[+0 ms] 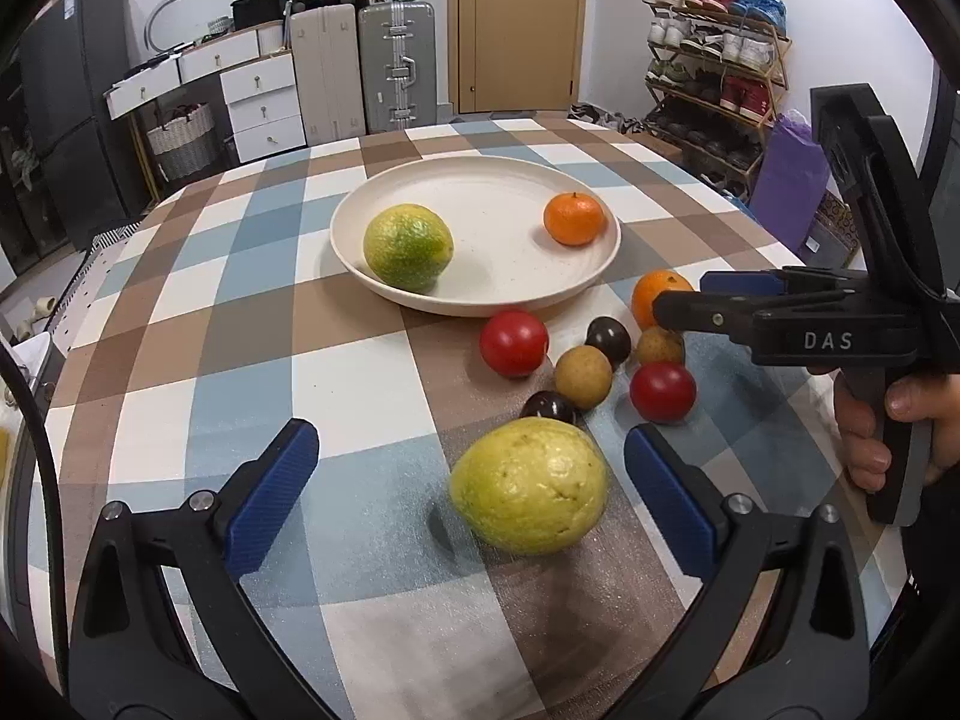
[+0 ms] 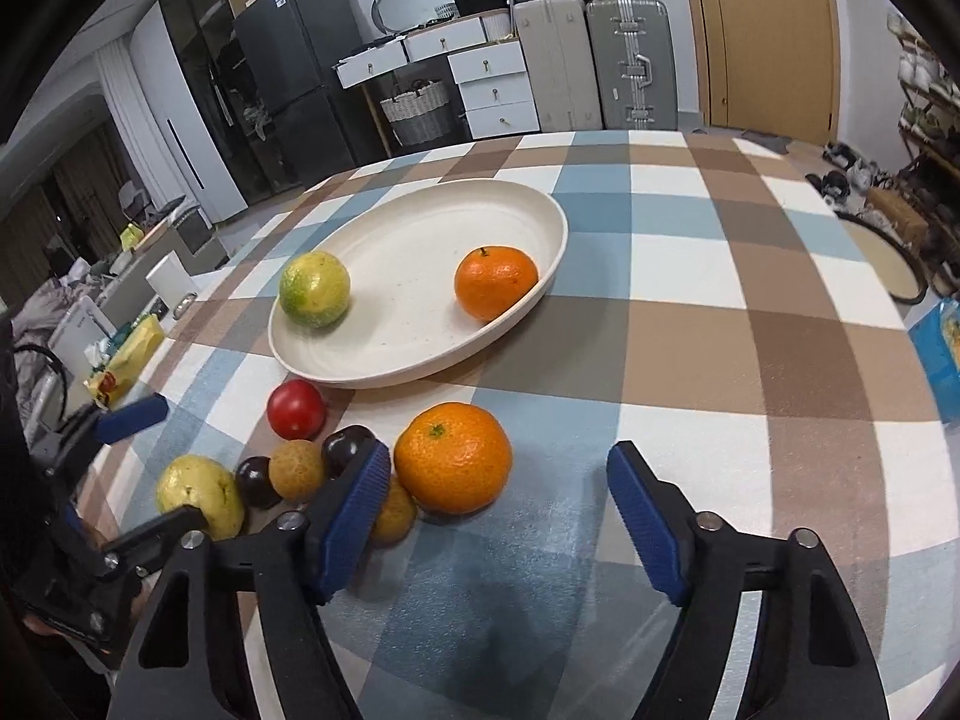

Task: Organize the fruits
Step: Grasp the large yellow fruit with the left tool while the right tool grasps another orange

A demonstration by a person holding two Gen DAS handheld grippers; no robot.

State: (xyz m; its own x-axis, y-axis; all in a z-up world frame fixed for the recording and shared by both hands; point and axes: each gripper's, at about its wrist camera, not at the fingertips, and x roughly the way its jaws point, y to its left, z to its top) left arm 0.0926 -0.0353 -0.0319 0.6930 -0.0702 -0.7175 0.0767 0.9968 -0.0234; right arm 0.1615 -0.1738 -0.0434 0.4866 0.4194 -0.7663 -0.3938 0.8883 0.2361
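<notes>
Fruits are partly sorted: a mottled green-yellow citrus (image 1: pixel 408 247) and a small glossy mandarin (image 1: pixel 573 218) already sit apart in the shallow, speckled cream plate (image 1: pixel 480 300) near the worktop's (image 1: pixel 240 324) middle. By my count eight remain on the checked cloth between the plate and the near edge: a dimpled orange (image 2: pixel 453 457), two smooth red tomatoes (image 1: pixel 513 342), two dark round fruits (image 1: pixel 608 338), two rough tan balls (image 1: pixel 583 376) and a large, bumpy yellow guava (image 1: pixel 530 486). The left hand-held gripper (image 1: pixel 471 495) is spread wide, empty, its ribbed blue pads flanking the guava without touching. The right hand-held gripper (image 2: pixel 498 531) is likewise wide and empty, just beside the orange.
</notes>
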